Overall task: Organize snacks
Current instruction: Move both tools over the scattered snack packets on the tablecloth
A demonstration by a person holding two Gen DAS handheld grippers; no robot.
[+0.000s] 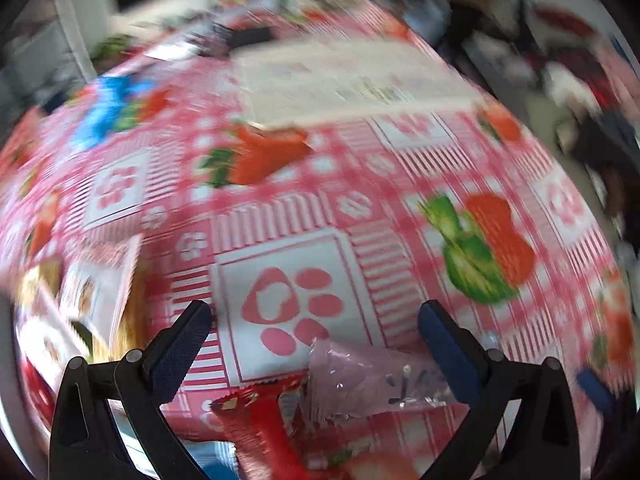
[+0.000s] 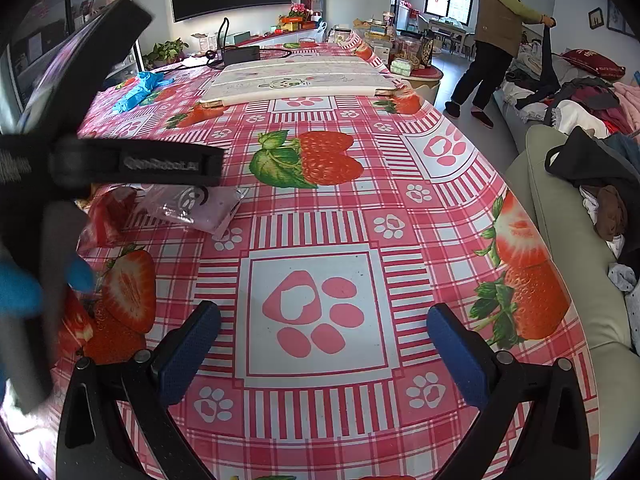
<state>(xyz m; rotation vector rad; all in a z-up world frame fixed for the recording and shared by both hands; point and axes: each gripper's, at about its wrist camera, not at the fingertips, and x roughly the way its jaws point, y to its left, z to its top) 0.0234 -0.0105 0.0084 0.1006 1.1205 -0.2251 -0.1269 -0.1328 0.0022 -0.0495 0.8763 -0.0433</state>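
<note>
Left wrist view: left gripper (image 1: 316, 332) fingers (image 1: 182, 344) spread wide, empty, above clear snack packet (image 1: 360, 384).

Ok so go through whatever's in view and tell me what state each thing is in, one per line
left tool: open, holding nothing, above the packets
right tool: open, holding nothing, over bare tablecloth
clear pink packet: lying flat on the table, loose
red packet: lying flat beside the pink one, partly under it
white folded board: lying flat at the far end
blue glove: crumpled on the table
</note>
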